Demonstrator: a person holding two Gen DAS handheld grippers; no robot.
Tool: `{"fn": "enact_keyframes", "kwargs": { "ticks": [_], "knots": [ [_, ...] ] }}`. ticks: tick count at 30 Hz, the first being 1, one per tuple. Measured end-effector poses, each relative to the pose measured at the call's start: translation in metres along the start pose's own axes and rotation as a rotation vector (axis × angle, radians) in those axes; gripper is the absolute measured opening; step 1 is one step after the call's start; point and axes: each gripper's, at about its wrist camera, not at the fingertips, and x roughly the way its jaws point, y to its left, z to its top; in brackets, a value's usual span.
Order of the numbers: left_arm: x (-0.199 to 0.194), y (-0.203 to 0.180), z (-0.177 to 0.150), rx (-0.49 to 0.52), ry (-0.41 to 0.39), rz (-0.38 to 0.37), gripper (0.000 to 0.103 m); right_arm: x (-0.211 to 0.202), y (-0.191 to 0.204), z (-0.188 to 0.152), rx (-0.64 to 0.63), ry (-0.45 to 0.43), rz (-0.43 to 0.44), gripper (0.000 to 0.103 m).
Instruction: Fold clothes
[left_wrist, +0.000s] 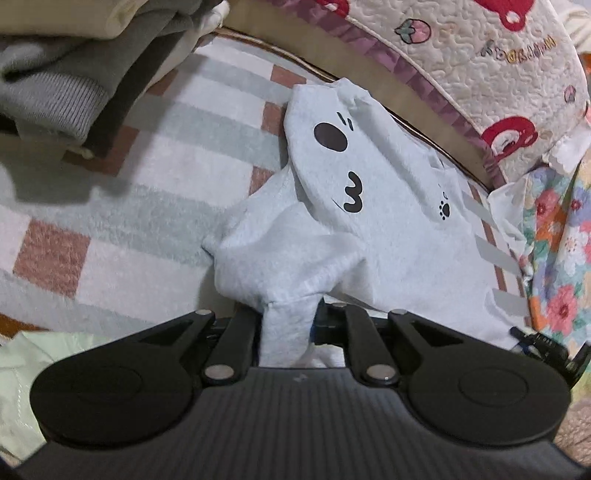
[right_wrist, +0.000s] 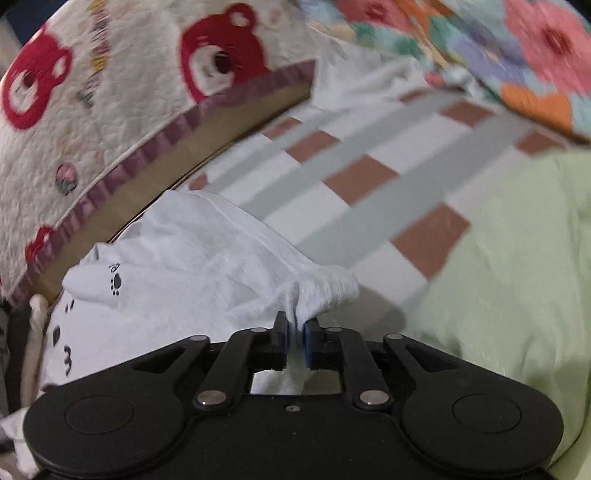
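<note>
A pale grey garment (left_wrist: 369, 229) printed with a black cartoon face and paw marks lies crumpled on the striped blanket (left_wrist: 147, 192). In the left wrist view its near edge is gathered into a tail that runs down between the fingers of my left gripper (left_wrist: 286, 317), which is shut on it. The right wrist view shows the same garment (right_wrist: 184, 280) from its other side. There my right gripper (right_wrist: 296, 328) has a bunched corner of the cloth pinched between its blue pads (right_wrist: 282, 334), with only a narrow gap between them.
A stack of folded clothes (left_wrist: 74, 74) sits at the far left. A quilted cover with red bears (left_wrist: 480, 55) runs along the back edge. Floral fabric (left_wrist: 554, 240) lies to the right, and a light green cloth (right_wrist: 498, 277) covers the blanket beside my right gripper.
</note>
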Motion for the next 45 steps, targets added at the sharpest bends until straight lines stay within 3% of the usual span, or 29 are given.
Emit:
{"fn": "enact_keyframes", "kwargs": {
  "ticks": [1,2,6,8,10,12,13,14,15,16,19,22,25,26,29,31,33,34,36,38,40,42,45],
  "knots": [
    [0.000,0.003,0.000,-0.022,0.005,-0.012,0.008,-0.002,-0.008,-0.002,0.051,0.006,0.015,0.044],
    [0.001,0.007,0.000,-0.042,0.011,-0.024,0.008,-0.004,-0.016,-0.004,0.100,0.011,0.029,0.050],
    [0.015,0.021,-0.002,-0.131,0.049,-0.062,0.014,-0.005,-0.028,-0.014,0.171,0.027,0.083,0.058],
    [0.024,0.030,-0.003,-0.189,0.075,-0.090,0.019,0.004,-0.026,-0.019,0.145,0.051,0.064,0.061],
    [0.034,0.034,-0.005,-0.217,0.100,-0.113,0.020,0.013,-0.021,-0.021,0.124,0.045,0.042,0.064],
    [0.040,0.032,-0.004,-0.198,0.092,-0.081,0.015,0.021,-0.018,-0.019,0.118,0.003,0.027,0.067],
    [0.041,0.029,-0.002,-0.183,0.082,-0.059,0.014,0.025,-0.015,-0.014,0.109,-0.015,0.018,0.065],
    [0.039,0.023,0.000,-0.161,0.064,-0.040,0.010,0.029,-0.012,-0.007,0.091,-0.023,0.011,0.056],
    [0.034,0.016,0.003,-0.134,0.035,-0.030,0.008,0.033,-0.007,0.000,0.067,-0.024,0.016,0.014],
    [0.026,0.008,0.006,-0.107,-0.002,-0.026,0.007,0.033,0.001,0.009,0.032,-0.020,0.045,0.004],
    [-0.010,-0.013,0.013,-0.047,-0.128,-0.025,0.006,0.000,0.026,0.027,-0.083,-0.103,0.130,0.004],
    [-0.059,-0.036,0.018,0.045,-0.265,-0.008,0.006,-0.048,0.041,0.042,-0.094,-0.136,0.224,0.004],
    [-0.085,-0.042,0.019,0.112,-0.308,0.019,0.006,-0.086,0.047,0.044,-0.065,-0.093,0.299,0.004],
    [-0.080,-0.036,0.022,0.091,-0.281,0.028,0.006,-0.090,0.047,0.039,-0.063,-0.059,0.290,0.004],
    [-0.047,-0.018,0.046,0.061,-0.181,0.054,0.006,-0.064,0.039,0.029,-0.083,0.019,0.181,0.004],
    [-0.033,-0.021,0.078,0.134,-0.192,0.101,0.003,-0.026,0.042,0.036,-0.070,0.051,0.146,0.004],
    [-0.034,-0.052,0.124,0.225,-0.268,0.130,0.003,0.008,0.069,0.061,-0.134,0.033,0.151,0.004],
    [-0.043,-0.073,0.148,0.263,-0.329,0.128,0.003,0.019,0.090,0.078,-0.190,0.000,0.146,0.004],
    [-0.076,-0.114,0.192,0.339,-0.489,0.123,0.003,0.007,0.142,0.124,-0.297,-0.171,0.181,0.004],
    [-0.120,-0.147,0.223,0.379,-0.657,0.115,0.003,-0.027,0.186,0.173,-0.343,-0.361,0.257,0.003],
    [-0.164,-0.169,0.243,0.376,-0.765,0.055,0.003,-0.076,0.215,0.211,-0.357,-0.562,0.340,0.003],
    [-0.201,-0.184,0.245,0.361,-0.811,-0.021,0.003,-0.128,0.228,0.233,-0.342,-0.757,0.446,0.003],
    [-0.222,-0.187,0.217,0.368,-0.816,-0.067,0.004,-0.177,0.227,0.234,-0.331,-0.899,0.530,0.003]
  ]
}}
